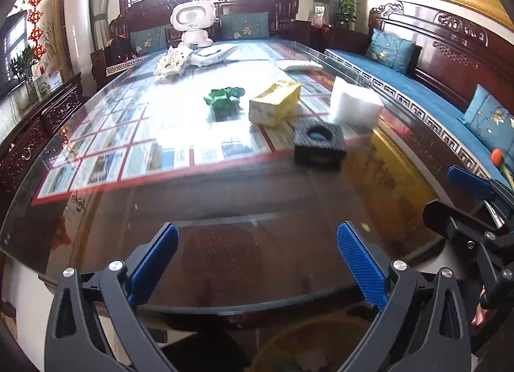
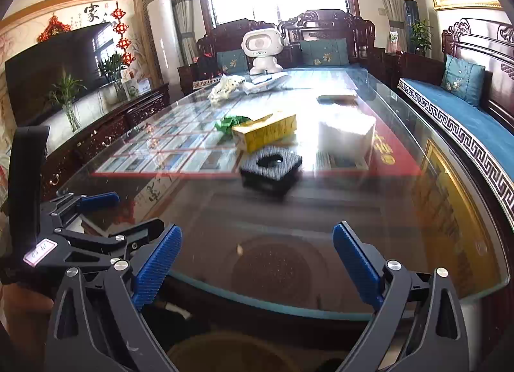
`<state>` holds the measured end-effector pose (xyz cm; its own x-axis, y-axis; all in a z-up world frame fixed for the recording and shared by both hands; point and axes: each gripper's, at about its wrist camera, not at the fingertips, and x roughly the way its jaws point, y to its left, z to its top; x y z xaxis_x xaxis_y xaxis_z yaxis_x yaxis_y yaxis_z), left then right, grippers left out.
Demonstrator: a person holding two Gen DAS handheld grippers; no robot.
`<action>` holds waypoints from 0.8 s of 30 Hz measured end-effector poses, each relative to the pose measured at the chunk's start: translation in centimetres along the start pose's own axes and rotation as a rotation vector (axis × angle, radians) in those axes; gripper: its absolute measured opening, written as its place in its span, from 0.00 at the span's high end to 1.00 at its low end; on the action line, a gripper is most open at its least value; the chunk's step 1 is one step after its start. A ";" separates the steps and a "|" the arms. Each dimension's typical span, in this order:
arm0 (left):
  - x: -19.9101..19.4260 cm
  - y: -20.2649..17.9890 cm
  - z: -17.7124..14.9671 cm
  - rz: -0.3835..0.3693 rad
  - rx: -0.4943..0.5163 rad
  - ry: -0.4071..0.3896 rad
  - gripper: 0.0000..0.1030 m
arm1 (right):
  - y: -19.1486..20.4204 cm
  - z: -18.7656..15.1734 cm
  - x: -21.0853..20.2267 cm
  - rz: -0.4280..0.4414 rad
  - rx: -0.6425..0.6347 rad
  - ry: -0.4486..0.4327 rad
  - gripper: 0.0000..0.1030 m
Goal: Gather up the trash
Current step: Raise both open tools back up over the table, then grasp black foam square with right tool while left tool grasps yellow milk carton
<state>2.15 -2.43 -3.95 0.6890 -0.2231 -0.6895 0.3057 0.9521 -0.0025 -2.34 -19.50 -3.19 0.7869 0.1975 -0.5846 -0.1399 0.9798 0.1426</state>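
Observation:
Trash lies on the glass-topped table (image 1: 225,198): a black foam block with a hole (image 1: 319,144) (image 2: 271,168), a yellow carton (image 1: 274,102) (image 2: 265,131), a crumpled green wrapper (image 1: 225,97) (image 2: 231,123), a white foam block (image 1: 355,103) (image 2: 347,136) and crumpled white plastic (image 1: 173,62) (image 2: 225,86). My left gripper (image 1: 257,259) is open and empty over the table's near edge. My right gripper (image 2: 257,262) is open and empty beside it; it shows at the right of the left wrist view (image 1: 462,192).
A white toy robot (image 1: 192,23) (image 2: 261,50) stands at the table's far end beside flat white packaging (image 1: 218,54). Carved wooden sofas with blue cushions (image 1: 417,83) line the right and far sides. A TV cabinet (image 2: 106,134) runs along the left.

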 end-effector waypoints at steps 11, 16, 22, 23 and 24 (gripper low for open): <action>4.7 3.1 3.9 0.033 -0.049 -0.009 0.04 | -1.5 5.1 7.4 -0.049 -0.018 0.089 0.08; 6.1 3.5 5.2 0.036 -0.050 -0.012 0.04 | -2.6 6.3 11.5 -0.101 -0.011 0.165 0.09; 7.7 3.6 6.0 0.016 -0.054 0.002 0.04 | -3.8 6.2 14.4 -0.162 -0.005 0.250 0.08; 7.8 3.7 6.0 0.013 -0.056 0.003 0.04 | -4.0 6.3 14.7 -0.165 -0.001 0.266 0.08; 7.9 3.7 6.1 0.011 -0.057 0.006 0.04 | -4.1 6.3 15.2 -0.162 0.003 0.287 0.08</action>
<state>12.74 -1.97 -5.02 0.6883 -0.2116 -0.6938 0.2603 0.9649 -0.0360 13.96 -20.72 -7.58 0.5973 0.0401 -0.8010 -0.0244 0.9992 0.0318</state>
